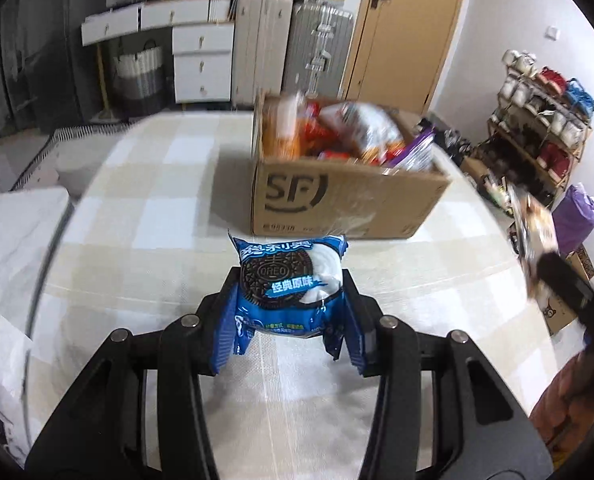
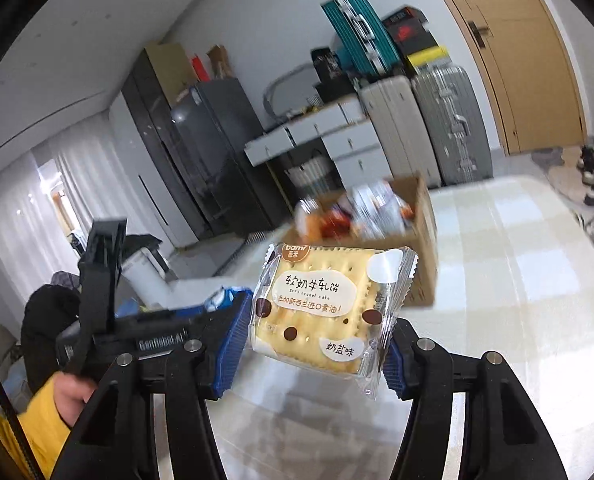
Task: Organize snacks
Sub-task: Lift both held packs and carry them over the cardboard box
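Viewing along the left tool (image 1: 291, 300), its blue pads are closed on an Oreo packet (image 1: 291, 280), held upright and clear of the checked counter (image 1: 137, 220). The cardboard box (image 1: 349, 200) of snacks stands directly beyond the packet, slightly right, its open top facing up; its near wall is the edge to clear. The counter to the left of the box is bare. At the far right edge the right tool (image 1: 553, 272) shows, blurred, carrying its own pack. In the right wrist view, the right tool (image 2: 317, 344) is closed on a nougat biscuit pack (image 2: 329, 308), held tilted above the counter (image 2: 517, 280). The box (image 2: 421, 240) lies just beyond the pack. The left tool (image 2: 201, 320) sits close on the left, so, as a judgement, entering the box one at a time avoids contact.
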Available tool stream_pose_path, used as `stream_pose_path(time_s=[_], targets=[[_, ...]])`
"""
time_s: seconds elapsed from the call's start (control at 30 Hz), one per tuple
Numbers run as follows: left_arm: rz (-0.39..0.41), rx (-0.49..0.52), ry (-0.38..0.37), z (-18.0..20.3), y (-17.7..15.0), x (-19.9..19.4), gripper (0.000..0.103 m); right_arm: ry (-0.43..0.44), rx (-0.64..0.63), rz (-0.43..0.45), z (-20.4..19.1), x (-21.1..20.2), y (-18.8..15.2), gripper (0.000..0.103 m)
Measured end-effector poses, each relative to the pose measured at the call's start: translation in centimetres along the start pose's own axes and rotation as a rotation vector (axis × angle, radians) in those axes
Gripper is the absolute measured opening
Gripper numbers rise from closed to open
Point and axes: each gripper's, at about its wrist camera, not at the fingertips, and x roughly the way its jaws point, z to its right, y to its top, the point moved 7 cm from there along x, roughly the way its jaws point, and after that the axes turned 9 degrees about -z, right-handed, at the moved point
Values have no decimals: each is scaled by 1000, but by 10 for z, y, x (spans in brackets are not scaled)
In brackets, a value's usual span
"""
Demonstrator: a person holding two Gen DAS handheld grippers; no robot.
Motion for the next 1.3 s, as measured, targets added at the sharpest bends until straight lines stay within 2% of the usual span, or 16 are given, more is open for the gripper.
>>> stream_pose_path(time_s=[0.13, 0.23, 0.37, 0.43, 0.77, 0.9, 1.03, 1.3], targets=[[93, 35, -32, 14, 4, -61, 42, 15, -50, 33, -31, -27, 29, 58], [155, 56, -37, 26, 11, -101, 42, 54, -71, 8, -57, -41, 46, 58], [219, 55, -71, 38, 13, -157, 42, 42, -104, 8, -84, -57, 58, 58], [251, 68, -65, 42, 10, -183, 42, 37, -108, 6, -93, -61, 60, 59], [320, 83, -92, 46, 0, -258, 42, 24, -170, 53, -125, -93, 74, 59], [331, 92, -87, 42, 3, -268, 42, 5, -202, 67, -128, -97, 85, 59], [307, 88, -94, 36, 11, -260, 42, -7, -202, 61, -122, -93, 93, 59], [251, 82, -82, 29, 46, -199, 42, -54, -211, 38, -98, -65, 122, 59]])
